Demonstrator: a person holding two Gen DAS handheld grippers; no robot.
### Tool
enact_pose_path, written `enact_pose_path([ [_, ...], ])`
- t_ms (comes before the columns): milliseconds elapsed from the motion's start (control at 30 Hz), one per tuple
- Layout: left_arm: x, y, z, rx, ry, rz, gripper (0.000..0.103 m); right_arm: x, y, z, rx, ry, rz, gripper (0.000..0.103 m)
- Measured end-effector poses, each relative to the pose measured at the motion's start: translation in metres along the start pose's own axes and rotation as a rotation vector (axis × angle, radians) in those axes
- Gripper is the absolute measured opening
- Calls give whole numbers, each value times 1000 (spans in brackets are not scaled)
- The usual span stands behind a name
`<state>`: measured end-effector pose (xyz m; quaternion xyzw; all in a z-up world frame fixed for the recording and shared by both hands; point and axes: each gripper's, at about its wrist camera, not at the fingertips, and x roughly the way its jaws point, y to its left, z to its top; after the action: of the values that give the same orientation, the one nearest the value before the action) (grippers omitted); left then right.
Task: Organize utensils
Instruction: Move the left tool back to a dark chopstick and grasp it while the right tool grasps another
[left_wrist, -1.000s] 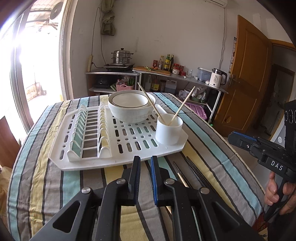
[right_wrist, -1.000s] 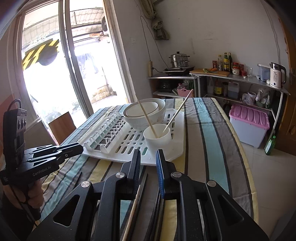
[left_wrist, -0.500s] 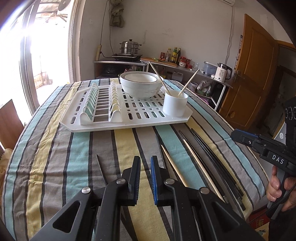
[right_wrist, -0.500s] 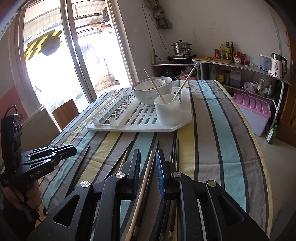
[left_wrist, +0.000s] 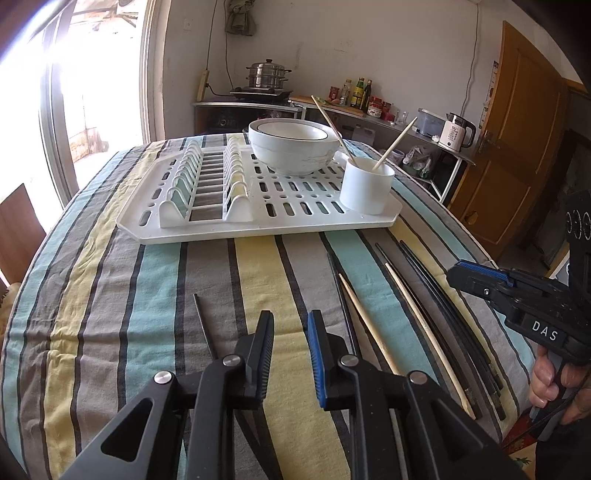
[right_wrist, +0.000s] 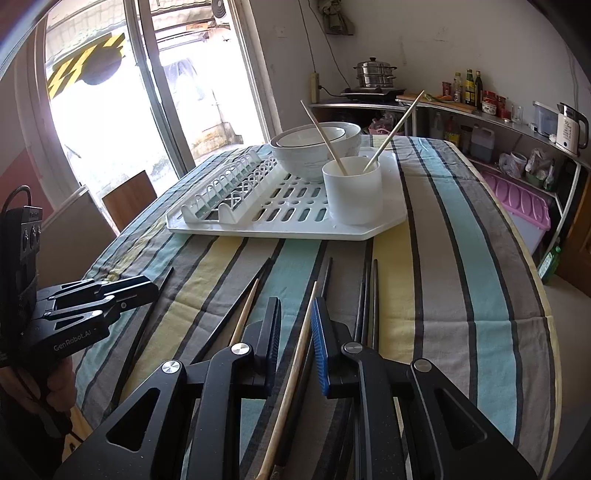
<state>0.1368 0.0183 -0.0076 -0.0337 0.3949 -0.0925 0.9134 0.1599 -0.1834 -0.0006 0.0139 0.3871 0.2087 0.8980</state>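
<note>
Here, my right gripper (right_wrist: 294, 330) hangs low over the striped tablecloth (right_wrist: 461, 295), jaws a narrow gap apart, with a pale wooden chopstick (right_wrist: 295, 365) running up through that gap; the pads do not appear to press on it, so nothing is held yet. My left gripper (left_wrist: 290, 345) is also empty, its jaws opening over bare cloth, a lone dark chopstick (left_wrist: 203, 325) just to its left. The landmark is the white cup (right_wrist: 352, 190) standing at the near corner of the drying rack (right_wrist: 280, 221); two wooden chopsticks already lean in it. The loose ones all lie on the cloth on my side of the cup: a second pale one (right_wrist: 245, 312) just left of my right jaws, and dark ones (right_wrist: 369, 302) to their right, near the rack's front edge. The bowls (right_wrist: 314, 147) sit behind the cup. Judged step: reaching for the next chopstick, pickup not made. Next move, I reckon: settle the right pads on either side of the wooden stick, close squarely, lift without rolling it, then carry it up to the cup.
</note>
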Motion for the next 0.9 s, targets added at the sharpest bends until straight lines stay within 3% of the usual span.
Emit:
enact_pose_path([
  [267,-4,32,-2,-80,-10,106,20,18,9,4,-23,43,12,18],
  [467,9,57,-7,-140,38,159,22,33,7,9,-13,67,-13,18],
  [700,23,65,-9,-168,74,130,22,45,15,18,-14,88,6,18],
  [900,31,64,-7,-172,85,105,22,54,2,26,9,95,-62,18],
])
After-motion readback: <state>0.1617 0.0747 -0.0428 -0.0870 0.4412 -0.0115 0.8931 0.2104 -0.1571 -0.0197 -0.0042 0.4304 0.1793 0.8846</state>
